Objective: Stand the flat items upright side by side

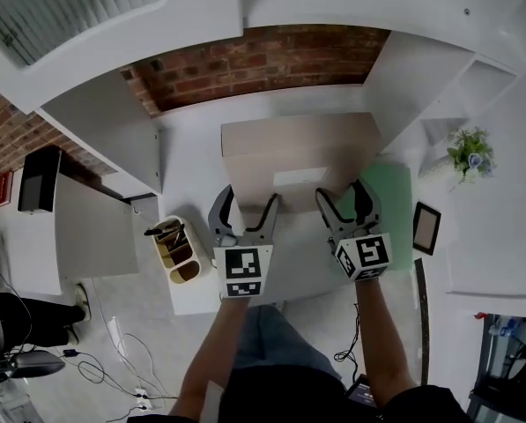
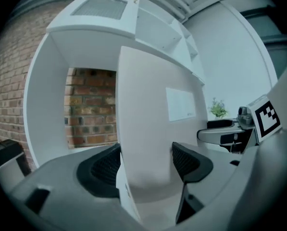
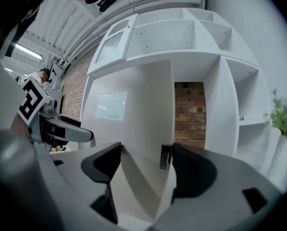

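Flat box (image 1: 298,152) is sitting at the middle of the white desk (image 1: 188,170), in front of the brick-backed opening of the shelf unit (image 1: 95,113), with both tools clamping its near edge. In the head view the left hand-held gripper (image 1: 248,203) and the right hand-held gripper (image 1: 342,196) are biting the edge side by side, a pale label (image 1: 300,179) lying between them; this view alone is showing the green mat (image 1: 393,205) and the pen organiser (image 1: 179,252). Whether the far edge is touching the desk cannot be told.

The left gripper view is showing what the head view is not: the box (image 2: 153,129) is filling the gap between the jaws, and both dark pads are pressing on its faces. The right gripper view is showing the same grip on the box (image 3: 143,119), plus a small dark tag (image 3: 165,157) beside the right-hand pad.
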`<state>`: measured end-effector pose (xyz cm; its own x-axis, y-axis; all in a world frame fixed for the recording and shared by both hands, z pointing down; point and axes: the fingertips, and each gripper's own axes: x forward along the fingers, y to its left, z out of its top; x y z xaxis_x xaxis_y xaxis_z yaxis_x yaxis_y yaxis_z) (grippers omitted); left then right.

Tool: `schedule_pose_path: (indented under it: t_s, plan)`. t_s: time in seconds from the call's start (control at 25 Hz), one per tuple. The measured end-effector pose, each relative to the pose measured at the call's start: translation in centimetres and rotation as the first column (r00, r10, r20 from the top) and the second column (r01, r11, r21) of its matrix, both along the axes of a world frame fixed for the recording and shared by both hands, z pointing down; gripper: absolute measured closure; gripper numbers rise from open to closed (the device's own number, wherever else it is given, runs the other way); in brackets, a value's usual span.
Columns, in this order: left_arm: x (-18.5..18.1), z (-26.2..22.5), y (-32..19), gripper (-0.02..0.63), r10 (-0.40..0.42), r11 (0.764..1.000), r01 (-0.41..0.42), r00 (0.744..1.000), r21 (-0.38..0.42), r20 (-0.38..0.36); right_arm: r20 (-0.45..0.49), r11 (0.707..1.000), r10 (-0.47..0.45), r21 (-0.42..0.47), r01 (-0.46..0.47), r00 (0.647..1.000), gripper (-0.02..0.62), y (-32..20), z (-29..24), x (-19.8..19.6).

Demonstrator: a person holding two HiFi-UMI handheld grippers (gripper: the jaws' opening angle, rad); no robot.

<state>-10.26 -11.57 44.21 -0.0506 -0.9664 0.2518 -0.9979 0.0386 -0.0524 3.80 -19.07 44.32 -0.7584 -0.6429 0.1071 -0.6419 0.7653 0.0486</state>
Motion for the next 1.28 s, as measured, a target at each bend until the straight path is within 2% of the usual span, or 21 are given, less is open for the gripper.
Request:
schedule_pose_path:
  t_s: [0.12,0.4,0.56,0.88,1.28]
  plan:
    - [0.3,0.5,0.4,0.281,-0.031,0.999,0.03,0.998,0.032,0.05,-0.005,1.0,-0.007,0.029,0.007,1.0,0.278,0.1,0.5,0.0]
    - [0.9,2.8,1.3,0.281,-0.07,0.995,0.067,0.996,0.072,0.053,-0.001,0.999,-0.032,0.037,0.032,0.999,0.276,0.5,2.8,0.3]
    - [1.3,4.3,1.7,0.281,-0.076,0.995,0.072,0.996,0.063,0.052,-0.012,0.999,-0.033,0.03,0.033,0.999,0.276,0.8,4.2,0.6]
    - [1.5,5.0,2.0,0.281,-0.045,0.997,0.041,0.998,0.072,0.048,0.0,0.997,-0.063,0.039,0.063,0.998,0.276,1.2,4.9,1.0]
    - [1.4,5.1,1.9,0.279,0.033,0.997,-0.033,0.999,0.072,0.002,-0.024,0.997,-0.074,0.028,0.074,0.997,0.276,1.4,5.0,1.1]
